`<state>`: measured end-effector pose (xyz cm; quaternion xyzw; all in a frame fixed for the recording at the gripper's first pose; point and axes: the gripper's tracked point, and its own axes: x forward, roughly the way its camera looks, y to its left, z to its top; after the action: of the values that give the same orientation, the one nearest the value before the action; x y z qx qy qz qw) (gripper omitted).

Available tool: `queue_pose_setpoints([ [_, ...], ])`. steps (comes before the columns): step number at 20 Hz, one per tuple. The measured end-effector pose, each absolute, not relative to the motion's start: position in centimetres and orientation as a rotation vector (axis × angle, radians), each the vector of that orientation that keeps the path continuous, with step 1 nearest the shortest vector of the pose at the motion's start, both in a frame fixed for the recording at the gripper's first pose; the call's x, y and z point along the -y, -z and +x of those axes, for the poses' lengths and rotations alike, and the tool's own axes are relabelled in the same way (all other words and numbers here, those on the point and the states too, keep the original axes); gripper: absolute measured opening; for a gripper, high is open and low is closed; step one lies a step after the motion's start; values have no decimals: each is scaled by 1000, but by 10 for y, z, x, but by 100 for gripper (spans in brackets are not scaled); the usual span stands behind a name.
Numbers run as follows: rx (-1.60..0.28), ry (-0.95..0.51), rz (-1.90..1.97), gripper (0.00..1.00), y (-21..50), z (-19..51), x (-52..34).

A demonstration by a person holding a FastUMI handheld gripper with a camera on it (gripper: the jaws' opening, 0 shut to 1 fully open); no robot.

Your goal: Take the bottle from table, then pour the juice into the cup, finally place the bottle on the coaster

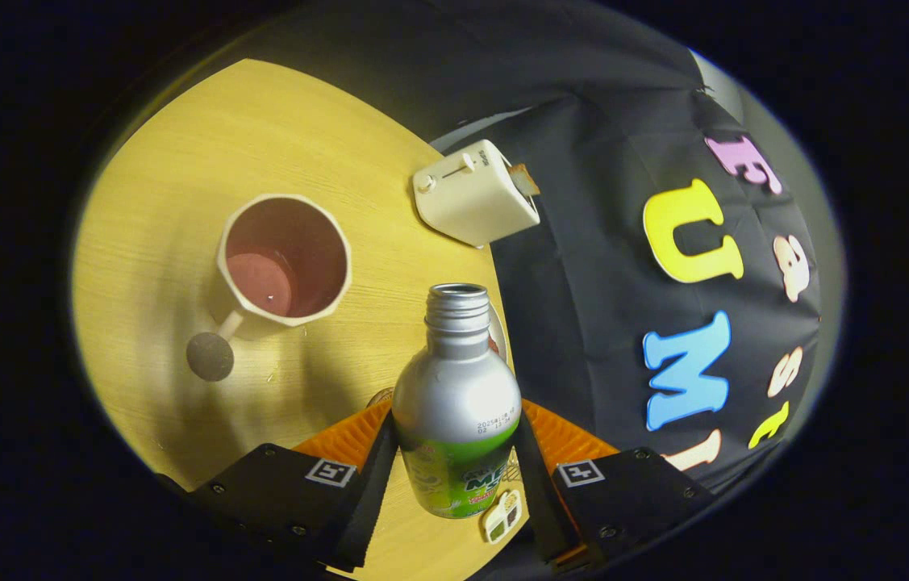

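Gripper view: my tongs (456,464) are clamped on the bottle (456,407), one finger pressing each side of its lower body, so it sits squarely between them. Bottle is silver metal with a green label band near the base; printed text there is too small to make out. Cap is off, threaded neck open, mouth pointing away from me toward the far side of the worktop (180,161). The whole scene is tilted in this frame.

Cup (283,262) is beyond the fingers, off to the left of the bottle mouth and apart from it. Cream outside, dark reddish inside, with reddish liquid pooled in the bottom. Its handle ends in a round dark knob (210,356) on the side nearest me. No stream between bottle mouth and cup.

Toaster (476,194), cream coloured, stands past the bottle near the worktop's edge, slider and knob on its face, a slice of toast (524,179) sticking out of the top.

Just behind the bottle neck, a white round rim (500,335) peeks out; can't tell what it is. A small white item (502,516) with dark insets lies on the worktop under the bottle's base, between the fingers. Worktop is yellow wood grain.
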<state>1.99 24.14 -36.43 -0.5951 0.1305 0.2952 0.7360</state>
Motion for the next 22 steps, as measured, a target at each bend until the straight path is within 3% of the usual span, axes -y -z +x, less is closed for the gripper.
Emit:
queue_pose_setpoints([
  [22,-323,-588,-476,76,324,43,-224],
])
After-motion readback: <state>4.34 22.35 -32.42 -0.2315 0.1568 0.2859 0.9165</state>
